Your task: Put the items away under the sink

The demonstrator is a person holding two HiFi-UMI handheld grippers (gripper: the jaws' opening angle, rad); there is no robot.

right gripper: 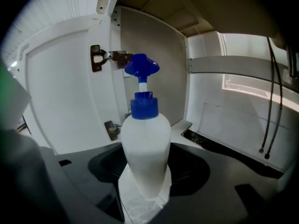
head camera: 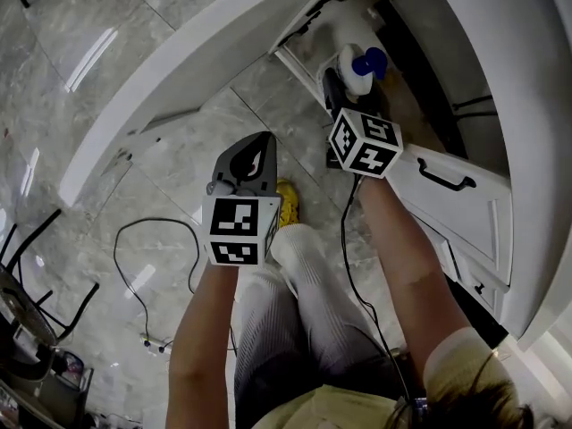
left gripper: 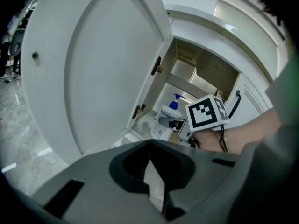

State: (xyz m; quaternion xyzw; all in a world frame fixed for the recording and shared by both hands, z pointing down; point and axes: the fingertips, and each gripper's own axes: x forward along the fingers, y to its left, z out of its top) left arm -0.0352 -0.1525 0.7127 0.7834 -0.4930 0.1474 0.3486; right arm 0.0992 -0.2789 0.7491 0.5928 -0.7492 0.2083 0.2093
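Note:
A white pump bottle with a blue pump head stands upright in my right gripper, which is shut on its lower body. The bottle sits at the mouth of the open cabinet under the sink, just inside the doorway. In the left gripper view the same bottle shows beside the right gripper's marker cube. My left gripper hangs lower over the floor, away from the cabinet, with its jaws together and nothing in them. The jaw tips point toward the open cabinet.
The white cabinet door is swung wide open to the left, its hinges on the inner edge. Two dark hoses hang inside at the right. A drawer with a black handle lies right of the opening. A cable runs across the marble floor.

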